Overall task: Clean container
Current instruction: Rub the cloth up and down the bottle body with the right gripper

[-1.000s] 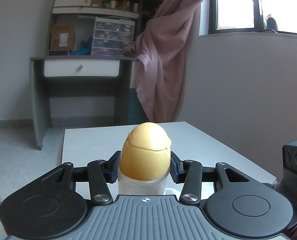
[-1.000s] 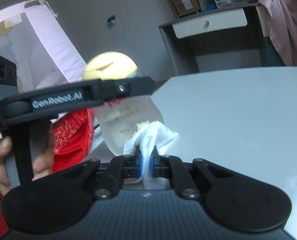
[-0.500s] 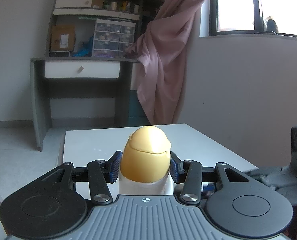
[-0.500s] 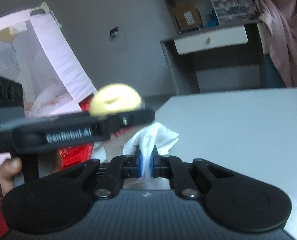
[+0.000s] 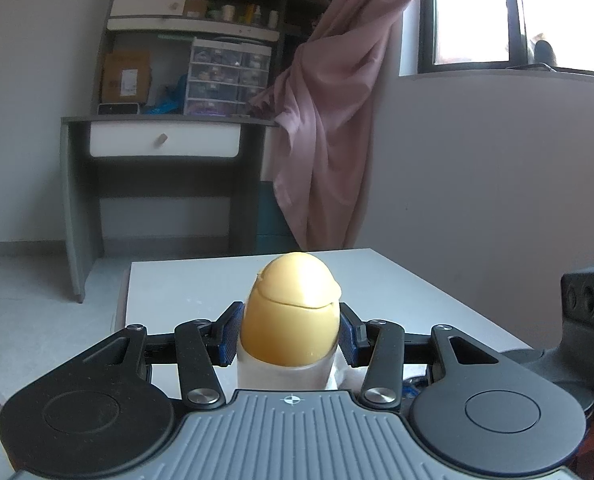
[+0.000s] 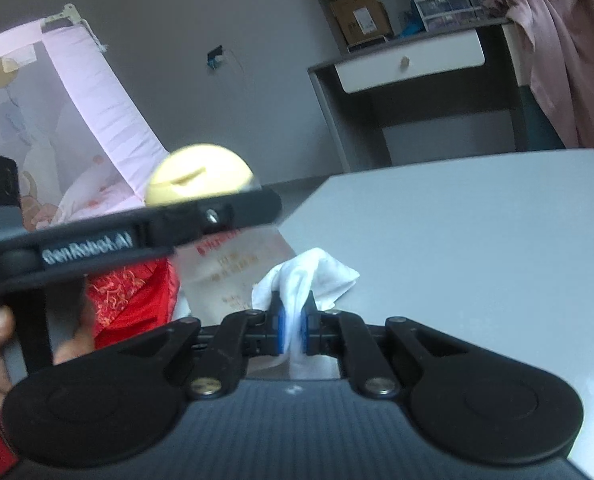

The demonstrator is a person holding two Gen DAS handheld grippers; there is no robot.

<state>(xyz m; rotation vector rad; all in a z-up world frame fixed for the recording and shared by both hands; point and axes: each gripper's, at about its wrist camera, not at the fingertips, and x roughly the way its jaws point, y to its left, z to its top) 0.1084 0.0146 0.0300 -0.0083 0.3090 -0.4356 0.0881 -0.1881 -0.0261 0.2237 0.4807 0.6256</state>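
Observation:
My left gripper [image 5: 291,338] is shut on the container [image 5: 291,316], a pale translucent bottle with a yellow egg-shaped cap, held upright above the white table [image 5: 397,284]. In the right wrist view the container [image 6: 233,264] sits at the left with its cap above the left gripper's bar [image 6: 137,236]. My right gripper [image 6: 292,330] is shut on a crumpled white cloth [image 6: 309,276], which lies against the container's lower side.
A grey desk with a white drawer [image 5: 165,146] and shelves stands behind the table. A pink curtain [image 5: 329,120] hangs to the right of it. A pink cot rail [image 6: 97,108] and red fabric [image 6: 133,296] are at the left.
The container has moved lower in the left wrist view. In the right wrist view the cloth has dropped away and come back against the container's side.

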